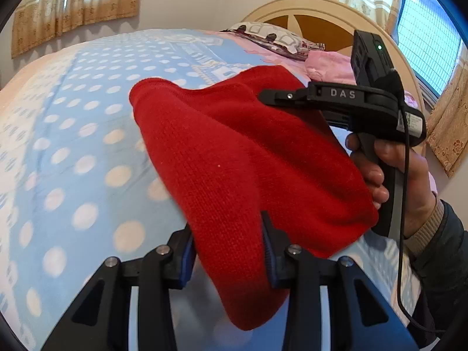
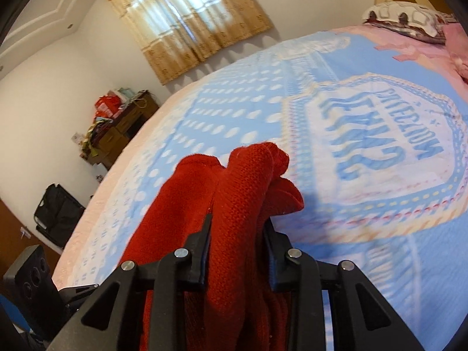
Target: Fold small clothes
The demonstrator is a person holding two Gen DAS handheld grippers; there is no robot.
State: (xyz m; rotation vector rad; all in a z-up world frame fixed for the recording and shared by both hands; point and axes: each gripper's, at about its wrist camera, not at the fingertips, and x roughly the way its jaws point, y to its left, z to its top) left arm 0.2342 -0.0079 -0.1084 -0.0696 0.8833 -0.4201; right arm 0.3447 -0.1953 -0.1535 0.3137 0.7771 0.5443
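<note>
Closest in, the left tongs (image 1: 228, 251) were pinching the red knit garment (image 1: 234, 158) between their blue pads, a fold of it drooping below the fingers. And the right tongs (image 2: 237, 234) were clamped on a bunched ridge of the same red knit garment (image 2: 242, 181), fabric spilling past the tips. From the left view, the right tongs (image 1: 280, 96) reached in over the far side of the garment, held by the person's right hand (image 1: 392, 172). The garment hung lifted above the bed (image 1: 87, 134), between both grips. Beyond it, a patterned pillow (image 1: 272, 38) sat near the headboard (image 1: 316, 14). Looked like mid-fold, carrying stage. Next move likely calls for lowering it flat onto the bed and aligning edges before letting go.
</note>
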